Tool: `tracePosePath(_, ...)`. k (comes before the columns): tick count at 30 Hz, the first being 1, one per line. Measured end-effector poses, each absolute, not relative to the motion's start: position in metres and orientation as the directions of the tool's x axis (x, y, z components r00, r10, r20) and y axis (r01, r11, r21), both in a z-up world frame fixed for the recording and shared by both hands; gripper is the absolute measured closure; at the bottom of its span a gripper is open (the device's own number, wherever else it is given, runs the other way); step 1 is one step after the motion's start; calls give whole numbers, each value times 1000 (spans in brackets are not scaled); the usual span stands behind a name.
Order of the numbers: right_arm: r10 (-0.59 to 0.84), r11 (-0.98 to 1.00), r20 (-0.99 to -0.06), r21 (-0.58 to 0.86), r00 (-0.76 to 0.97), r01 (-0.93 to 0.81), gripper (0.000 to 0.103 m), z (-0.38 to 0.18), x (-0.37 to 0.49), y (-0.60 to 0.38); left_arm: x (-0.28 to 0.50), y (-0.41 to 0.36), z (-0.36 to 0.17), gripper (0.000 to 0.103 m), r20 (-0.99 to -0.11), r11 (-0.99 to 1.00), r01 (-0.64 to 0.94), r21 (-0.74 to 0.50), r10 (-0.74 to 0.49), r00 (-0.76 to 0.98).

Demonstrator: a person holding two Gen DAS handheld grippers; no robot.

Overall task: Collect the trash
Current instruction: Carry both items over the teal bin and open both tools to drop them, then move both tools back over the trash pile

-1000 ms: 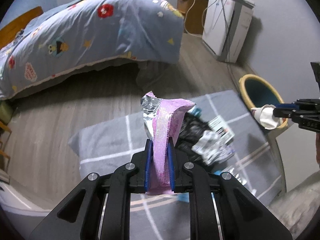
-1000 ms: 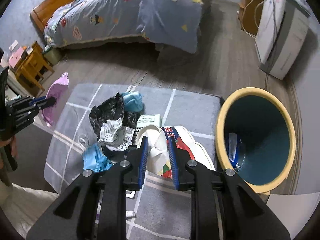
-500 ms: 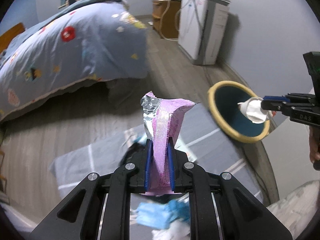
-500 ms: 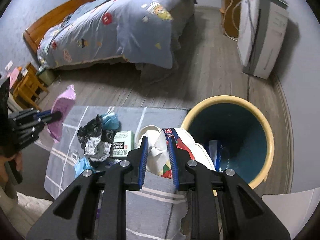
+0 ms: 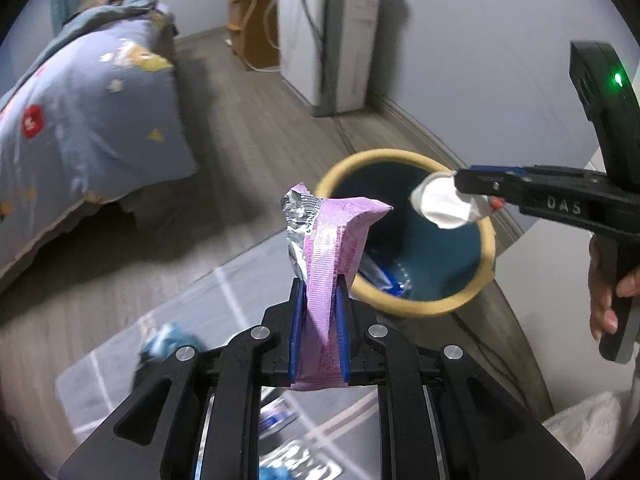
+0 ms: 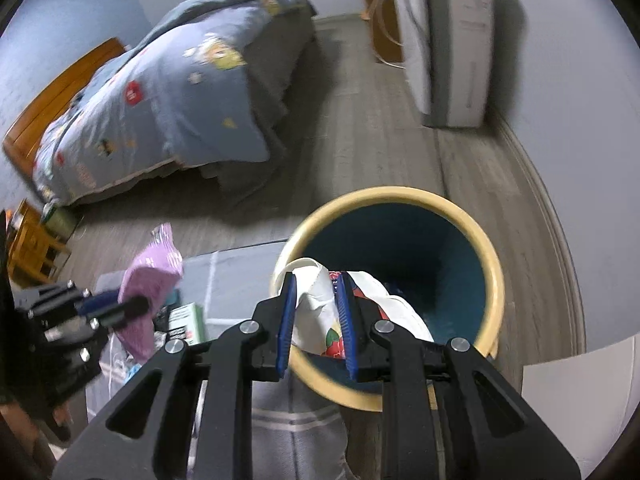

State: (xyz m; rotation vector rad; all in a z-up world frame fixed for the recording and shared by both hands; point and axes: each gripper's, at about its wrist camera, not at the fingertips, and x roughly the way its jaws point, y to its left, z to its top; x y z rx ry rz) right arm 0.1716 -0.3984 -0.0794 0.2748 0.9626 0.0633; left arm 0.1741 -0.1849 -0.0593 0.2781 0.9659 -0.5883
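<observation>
Left wrist view: the left gripper (image 5: 319,300) pinches a purple snack bag (image 5: 328,252) between its blue pads, the bag standing up with its torn silver edge at the top. Beyond it a yellow-rimmed bin (image 5: 486,248) with a dark teal inside stands on the wood floor (image 5: 256,152), next to a grey rug (image 5: 208,300). From the right, the right gripper (image 5: 460,190) reaches over the bin mouth, clamped on a white wrapper (image 5: 444,208); a hand (image 5: 608,292) grips its handle. A bed (image 5: 80,112) with a blue cover lies to the left.

Right wrist view: the right gripper (image 6: 316,312) squeezes the white wrapper (image 6: 316,304), which shows red print, above the near rim of the bin (image 6: 494,276). At the left, the left gripper (image 6: 132,304) holds the purple snack bag (image 6: 148,280) above the rug (image 6: 236,256), where blurred litter lies.
</observation>
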Motion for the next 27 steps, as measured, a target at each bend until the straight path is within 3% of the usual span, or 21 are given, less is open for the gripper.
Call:
tracePosePath(11,152,912,-803,339,576,232,82,-116,174,-458,190,-261,-102,86,-861,746,662,-71,-381,337)
tracePosePath(14,161,895,-802,364,575,258,80,-121,173,-464,194,-271,-108,70,-853,741,668,-77,-395,340)
tracePosePath(15,161,891,-804,368,572,266,77,-123,173,-466,194,-271,-109,60,-852,741,667,-76,-396,343)
tracePosePath(16,158,891,-806,365,570,270,71,-124,173,-467,193,-271,-109,50,-850,741,667,-77,-399,345)
tracePosePath(17,153,893,-808,359,569,269,64,-124,172,-466,192,-270,-109,47,-847,739,670,-76,-402,348)
tracePosePath(21,137,904,-812,337,568,263,52,-122,170,-465,185,-258,-105,38,-846,752,658,-53,-384,370)
tracePosePath(24,111,925,-817,293,565,242,32,-118,167,-458,176,-239,-93,24,-834,780,623,-57,-381,399)
tracePosePath(26,84,943,-821,248,565,220,13,-113,162,-450,168,-218,-84,18,-822,804,591,-65,-378,425)
tracePosePath(27,71,950,-822,229,565,214,10,-110,159,-446,163,-212,-80,14,-820,813,578,-63,-373,435)
